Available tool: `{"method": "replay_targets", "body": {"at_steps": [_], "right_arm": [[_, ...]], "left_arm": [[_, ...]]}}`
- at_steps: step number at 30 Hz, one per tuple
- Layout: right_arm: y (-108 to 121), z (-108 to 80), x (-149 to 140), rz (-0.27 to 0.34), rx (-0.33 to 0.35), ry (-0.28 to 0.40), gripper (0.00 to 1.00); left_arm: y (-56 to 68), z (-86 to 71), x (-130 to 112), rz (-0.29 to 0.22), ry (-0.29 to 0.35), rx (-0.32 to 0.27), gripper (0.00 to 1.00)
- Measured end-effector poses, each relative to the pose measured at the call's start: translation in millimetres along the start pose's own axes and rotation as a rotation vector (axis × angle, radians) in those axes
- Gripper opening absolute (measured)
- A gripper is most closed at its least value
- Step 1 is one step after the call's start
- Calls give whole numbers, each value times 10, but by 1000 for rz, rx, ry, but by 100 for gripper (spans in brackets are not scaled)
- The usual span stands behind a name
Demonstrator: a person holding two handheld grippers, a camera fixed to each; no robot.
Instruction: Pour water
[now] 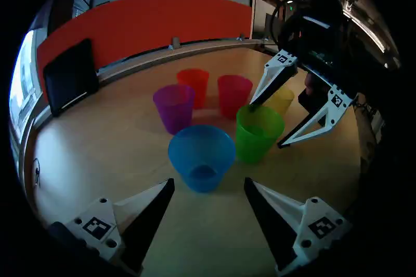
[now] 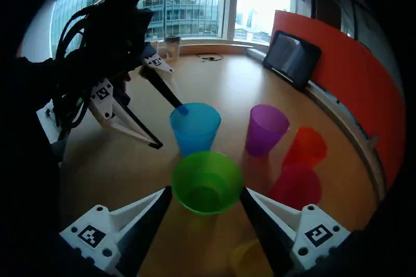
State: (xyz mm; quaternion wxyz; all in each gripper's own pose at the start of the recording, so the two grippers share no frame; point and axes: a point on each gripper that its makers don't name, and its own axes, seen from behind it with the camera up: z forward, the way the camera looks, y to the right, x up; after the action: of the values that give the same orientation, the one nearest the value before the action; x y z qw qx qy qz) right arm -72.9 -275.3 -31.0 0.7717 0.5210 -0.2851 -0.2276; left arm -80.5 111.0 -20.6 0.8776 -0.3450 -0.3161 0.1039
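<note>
Green cup (image 2: 208,181) stands upright, mouth up, on the tabletop (image 1: 104,152), right between the wide-spread jaws of the right gripper (image 2: 205,189); the finger tips flank its rim closely on both sides, and I cannot tell whether they touch it. Just beyond it from that side is the blue cup (image 1: 202,155), also upright, which sits straight ahead of the left gripper (image 1: 207,182), whose jaws are wide too, with the cup partly between their tips. So each gripper faces its own cup from opposite sides, and the right one looks the closer to a hold. My guess is that green is meant to tip into blue, its neighbour, though how much water either holds is hard to read. A purple cup (image 1: 174,106), orange cup (image 1: 193,84) and red cup (image 1: 234,94) crowd the far side in the left gripper view, and a yellow cup (image 1: 281,100) stands just past the green one, so a sideways swing could knock them.
</note>
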Motion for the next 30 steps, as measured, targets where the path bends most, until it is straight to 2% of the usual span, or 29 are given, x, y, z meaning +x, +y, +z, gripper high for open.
{"method": "replay_targets", "body": {"at_steps": [6, 14, 23, 30], "right_arm": [[16, -205, 79, -18, -35, 39, 100], [12, -537, 178, -18, -96, 123, 100], [33, -952, 190, 34, -194, 237, 100], [111, -1294, 146, 95, -301, 326, 100]], "left_arm": [[21, -113, 39, -9, 25, 19, 100], [91, -344, 183, -21, 95, 57, 100], [139, -575, 344, -33, 194, 125, 100], [111, -774, 467, -43, 280, 198, 100]]}}
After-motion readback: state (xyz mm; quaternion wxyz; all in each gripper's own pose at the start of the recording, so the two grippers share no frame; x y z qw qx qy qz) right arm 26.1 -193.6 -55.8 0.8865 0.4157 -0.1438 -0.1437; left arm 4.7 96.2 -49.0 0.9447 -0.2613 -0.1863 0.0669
